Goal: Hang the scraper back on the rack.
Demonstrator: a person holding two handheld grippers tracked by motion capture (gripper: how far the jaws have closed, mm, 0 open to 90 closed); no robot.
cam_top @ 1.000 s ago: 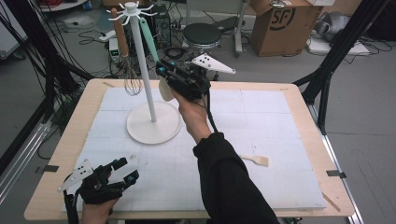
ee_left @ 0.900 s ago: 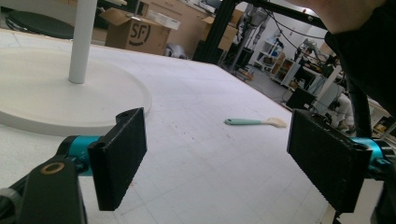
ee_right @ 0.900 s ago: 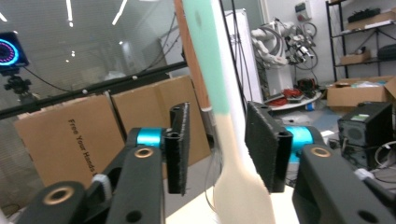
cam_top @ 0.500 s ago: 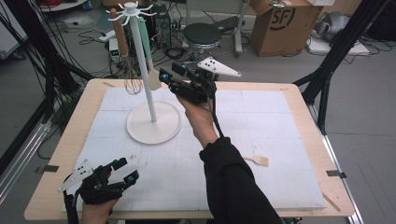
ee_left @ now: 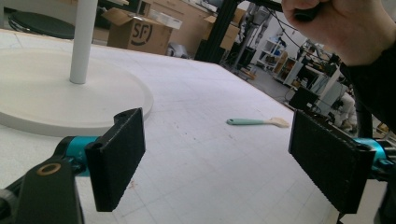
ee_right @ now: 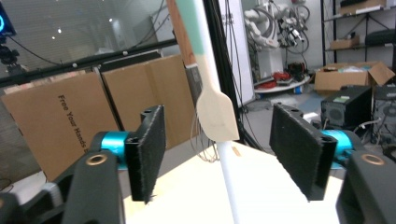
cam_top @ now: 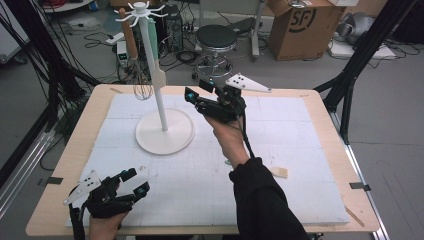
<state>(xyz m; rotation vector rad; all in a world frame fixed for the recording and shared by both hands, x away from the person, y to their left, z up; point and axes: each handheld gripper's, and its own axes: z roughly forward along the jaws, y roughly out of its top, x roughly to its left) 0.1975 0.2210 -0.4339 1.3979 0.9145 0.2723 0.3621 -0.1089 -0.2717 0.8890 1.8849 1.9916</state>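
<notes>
Here, item one: hanging spatula [ee_right: 212, 100], mint handle above, cream blade below, suspended from an arm of the white rack [cam_top: 161, 85]. Long axis near vertical, running beside the rack's pole; blade end lowest, clear of the round base. In the high view it hangs at the pole's right [cam_top: 159, 65].

Item two: right gripper [cam_top: 197, 95], held above the bench [cam_top: 300, 165] just to the right of the pole, pointing left toward the spatula. Its jaws have just been opening and now stand wide apart and released; the right gripper view frames the blade between them but farther off, with nothing touching the pads. This is the nearer gripper by far.

Item three: whisk [cam_top: 142, 85], with a wooden handle, hanging on the rack's far-left side, away from the right gripper.

Item four: second spatula [ee_left: 257, 122], mint handle, lying flat on the bench, partly behind the right forearm in the high view.

Item five: left gripper [cam_top: 134, 182], at the bench's near-left edge, jaws spread, empty, well apart from the rack.

Judgement: the hanging spatula appears set on its hook, so the coming move is likely a level withdrawal to the right.
</notes>
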